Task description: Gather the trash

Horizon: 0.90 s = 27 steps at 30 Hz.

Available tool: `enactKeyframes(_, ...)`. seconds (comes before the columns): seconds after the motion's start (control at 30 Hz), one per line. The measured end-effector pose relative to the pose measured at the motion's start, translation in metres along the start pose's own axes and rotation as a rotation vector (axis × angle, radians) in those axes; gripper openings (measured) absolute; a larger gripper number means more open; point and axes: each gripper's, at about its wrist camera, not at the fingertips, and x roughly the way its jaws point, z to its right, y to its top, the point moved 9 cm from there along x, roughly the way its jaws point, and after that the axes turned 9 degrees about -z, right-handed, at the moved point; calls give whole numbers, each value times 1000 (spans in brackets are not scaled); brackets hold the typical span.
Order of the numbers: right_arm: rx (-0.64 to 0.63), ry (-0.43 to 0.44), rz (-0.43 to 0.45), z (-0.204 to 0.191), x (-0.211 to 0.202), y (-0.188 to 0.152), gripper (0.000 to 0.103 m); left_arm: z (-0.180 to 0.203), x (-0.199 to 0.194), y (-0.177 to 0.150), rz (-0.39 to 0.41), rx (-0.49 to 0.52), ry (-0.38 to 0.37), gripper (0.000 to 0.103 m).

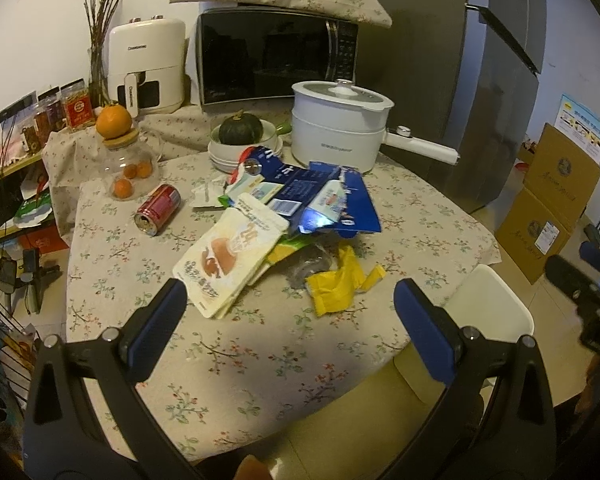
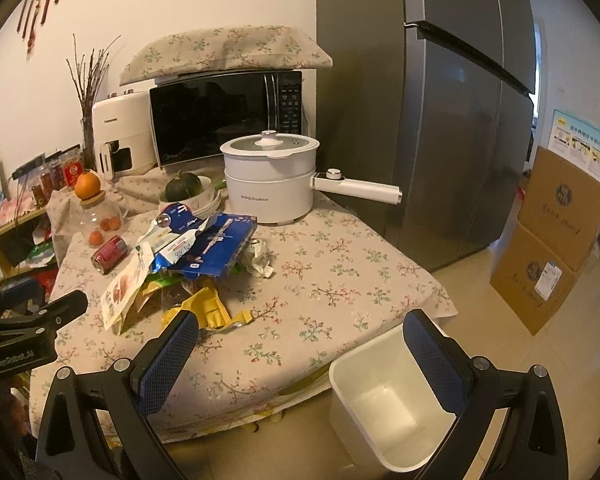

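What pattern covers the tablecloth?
Small floral sprigs on the beige tablecloth; clearest in right wrist view.

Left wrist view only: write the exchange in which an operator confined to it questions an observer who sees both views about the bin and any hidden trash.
Operator: I see only part of the white bin. Anything inside?
Observer: The right wrist view looks down into it: it is open and nothing shows inside.
Operator: Does the blue packet hide more trash?
Observer: Yes, a crumpled white paper lies on the tablecloth beside the packet, on its fridge side.
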Motion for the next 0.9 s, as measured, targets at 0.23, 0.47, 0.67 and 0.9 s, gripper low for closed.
enactKeyframes(0.23, -22, 121, -69, -13, 13, 25, 103, -22, 20, 14, -90, -15, -48, 103)
enactKeyframes(0.47, -20, 225, -198, -26, 50, 52, 103, -22, 56, 22, -205, 118, 6, 103)
enactKeyframes(0.67, 22, 214, -257, -18, 94, 45, 103, -36, 114, 8, -312, 160, 61, 85)
enactKeyframes(0.9, 47, 155, -373, 6, 130, 20, 103, -47, 162, -11, -415, 193, 130, 76)
